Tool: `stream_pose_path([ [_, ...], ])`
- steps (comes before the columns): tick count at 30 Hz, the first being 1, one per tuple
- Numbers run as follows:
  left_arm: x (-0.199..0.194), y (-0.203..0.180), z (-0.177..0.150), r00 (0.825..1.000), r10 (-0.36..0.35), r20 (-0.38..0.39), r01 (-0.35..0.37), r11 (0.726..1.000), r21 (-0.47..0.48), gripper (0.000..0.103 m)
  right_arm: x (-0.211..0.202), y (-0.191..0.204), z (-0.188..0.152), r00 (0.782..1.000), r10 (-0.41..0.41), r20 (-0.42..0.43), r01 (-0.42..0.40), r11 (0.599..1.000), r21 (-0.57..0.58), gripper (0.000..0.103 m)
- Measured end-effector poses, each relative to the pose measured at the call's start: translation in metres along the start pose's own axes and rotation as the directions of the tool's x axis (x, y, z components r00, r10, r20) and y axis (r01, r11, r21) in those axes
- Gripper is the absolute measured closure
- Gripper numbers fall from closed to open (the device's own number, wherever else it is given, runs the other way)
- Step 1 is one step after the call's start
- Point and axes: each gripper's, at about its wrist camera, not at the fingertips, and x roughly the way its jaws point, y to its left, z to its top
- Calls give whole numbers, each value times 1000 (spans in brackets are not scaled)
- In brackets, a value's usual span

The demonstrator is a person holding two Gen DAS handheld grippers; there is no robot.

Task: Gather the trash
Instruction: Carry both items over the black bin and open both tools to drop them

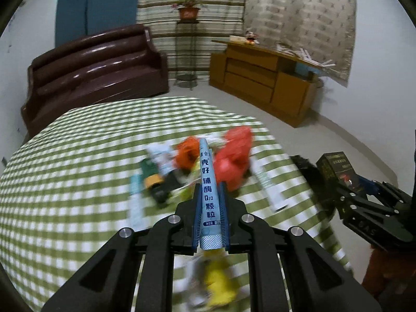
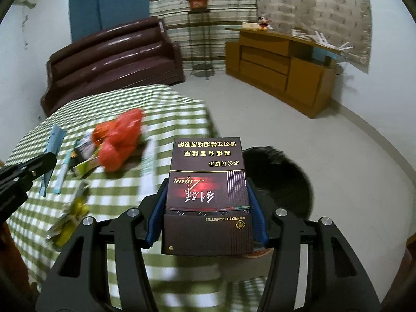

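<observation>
The left gripper (image 1: 210,200) was clamped tight on a slim light-blue sachet (image 1: 208,189) printed with dark blue characters, its blue pads (image 1: 224,208) pressing both long edges while the sachet stuck out forward past the fingertips. The right gripper (image 2: 206,208) held a dark brown cigarette pack (image 2: 206,192) squarely between its blue pads (image 2: 256,215), the pack lying flat with its gold lettering facing up; in the left wrist view this gripper (image 1: 345,182) showed at the right edge, carrying the same pack (image 1: 335,169).

Beyond the left gripper lay the rest of the trash on a green-and-white checked tablecloth (image 1: 65,182): a red plastic bag (image 1: 235,158), an orange wrapper (image 1: 187,153), several pale strips and dark packets, all blurred, and a yellow wrapper (image 1: 218,283) nearer, under the gripper. To the right of the table, under the pack, a round black bin (image 2: 283,179) stood on the pale floor.

Farther off stood a dark brown sofa (image 1: 96,70) on the left, a potted plant (image 1: 188,9) on a wire stand before striped curtains, and a wooden cabinet (image 1: 262,80) on the right.
</observation>
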Motion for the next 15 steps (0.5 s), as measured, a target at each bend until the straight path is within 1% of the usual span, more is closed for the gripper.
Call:
stream_pose_path([
  [3, 17, -24, 10, 999, -38, -17, 38, 999, 9, 89, 6, -21, 4, 999, -42, 10, 42, 999, 22, 49],
  [6, 30, -46, 17, 998, -58, -24, 59, 998, 36, 89, 14, -42, 7, 997, -74, 15, 74, 996, 41, 49],
  [9, 41, -70, 22, 998, -64, -12, 65, 995, 78, 89, 21, -60, 9, 995, -94, 14, 94, 994, 59, 49],
  [11, 52, -87, 26, 997, -72, -15, 73, 992, 105, 89, 27, -71, 11, 995, -103, 10, 103, 992, 67, 49],
  [15, 71, -108, 30, 997, -74, -31, 77, 988, 132, 89, 37, -86, 12, 993, -117, 4, 116, 990, 81, 49],
])
